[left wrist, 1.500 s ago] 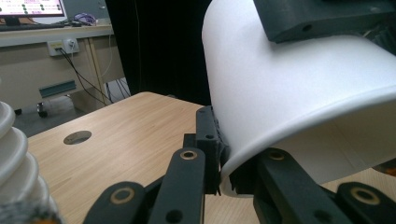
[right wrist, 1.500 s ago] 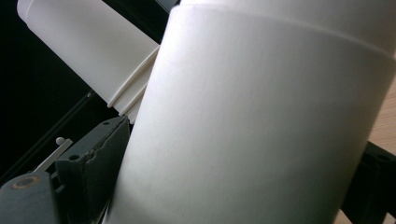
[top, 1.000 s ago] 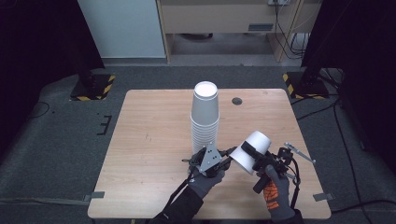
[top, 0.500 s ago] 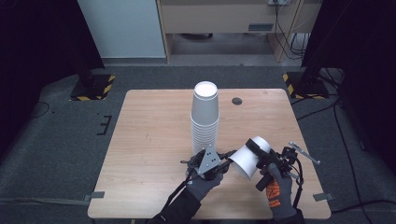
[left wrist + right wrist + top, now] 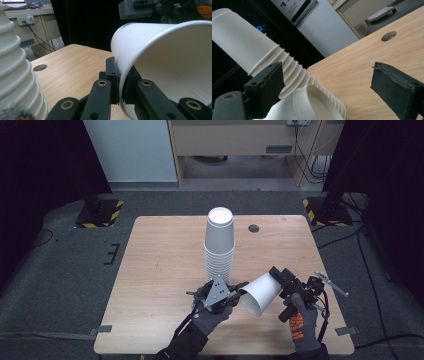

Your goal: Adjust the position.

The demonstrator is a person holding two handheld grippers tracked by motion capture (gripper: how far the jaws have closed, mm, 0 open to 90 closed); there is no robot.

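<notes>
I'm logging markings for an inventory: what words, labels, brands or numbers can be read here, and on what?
None can be read.
Poster on the far wall: red mark and print, too blurred.
Glove of the right hand: orange print, too small.
Cups and single cup: plain white.

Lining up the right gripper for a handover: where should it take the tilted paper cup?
Grip the paper cup around its narrow wall by the closed base, coming from its right. The left gripper already pinches the rim, and the base end points at the right gripper, whose jaws stand open.
</notes>
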